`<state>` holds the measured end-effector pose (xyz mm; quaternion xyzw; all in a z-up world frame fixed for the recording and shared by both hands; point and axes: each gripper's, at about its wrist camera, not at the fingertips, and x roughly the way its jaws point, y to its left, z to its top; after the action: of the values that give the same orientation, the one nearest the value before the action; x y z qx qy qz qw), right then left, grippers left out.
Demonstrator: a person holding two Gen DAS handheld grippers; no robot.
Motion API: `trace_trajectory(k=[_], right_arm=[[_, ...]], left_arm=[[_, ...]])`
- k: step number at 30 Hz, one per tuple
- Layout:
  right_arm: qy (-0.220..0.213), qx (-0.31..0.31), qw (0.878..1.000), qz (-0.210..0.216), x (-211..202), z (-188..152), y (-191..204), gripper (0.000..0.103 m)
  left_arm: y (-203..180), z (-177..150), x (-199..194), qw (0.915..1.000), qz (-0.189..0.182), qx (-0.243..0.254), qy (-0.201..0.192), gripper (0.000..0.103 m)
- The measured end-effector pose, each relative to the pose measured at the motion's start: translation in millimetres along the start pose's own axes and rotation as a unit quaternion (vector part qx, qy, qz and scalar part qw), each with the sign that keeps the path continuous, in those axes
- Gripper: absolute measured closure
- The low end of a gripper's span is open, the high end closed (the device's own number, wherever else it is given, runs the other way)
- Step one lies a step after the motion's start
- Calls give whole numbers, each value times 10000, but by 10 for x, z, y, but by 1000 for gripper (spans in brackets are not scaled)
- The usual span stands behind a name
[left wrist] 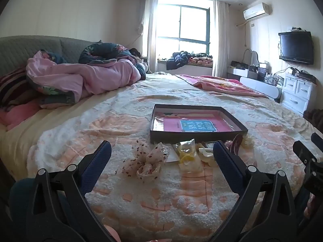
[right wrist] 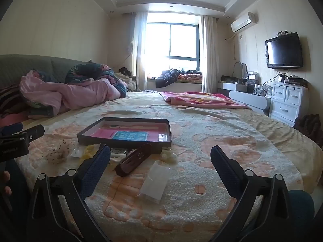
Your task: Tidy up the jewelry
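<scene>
Hovering over fleecy bedspread (left wrist: 141,201): left tool (left wrist: 161,153), right tool (right wrist: 160,155), both wide open, empty; shallow box (right wrist: 123,141) ahead

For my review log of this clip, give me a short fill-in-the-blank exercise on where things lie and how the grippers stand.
1. The shallow dark box lies on the ____.
2. Both the left gripper and the right gripper have their jaws ____.
3. The dark brown hair clip lies outside the box, just in front of its ____ wall.
4. The floral scrunchie rests ____ the box, not in it.

Missing words: bed; open; near; outside
</scene>
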<state>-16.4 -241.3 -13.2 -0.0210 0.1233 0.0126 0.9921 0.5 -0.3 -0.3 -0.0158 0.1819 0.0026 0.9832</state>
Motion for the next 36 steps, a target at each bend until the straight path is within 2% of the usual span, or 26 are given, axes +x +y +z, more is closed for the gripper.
trace_trajectory(k=[36], right_arm=[[-14,-2,10000,52,-18,42,34,6]], left_arm=[[57,5,35,10000,63,-52,-3,10]])
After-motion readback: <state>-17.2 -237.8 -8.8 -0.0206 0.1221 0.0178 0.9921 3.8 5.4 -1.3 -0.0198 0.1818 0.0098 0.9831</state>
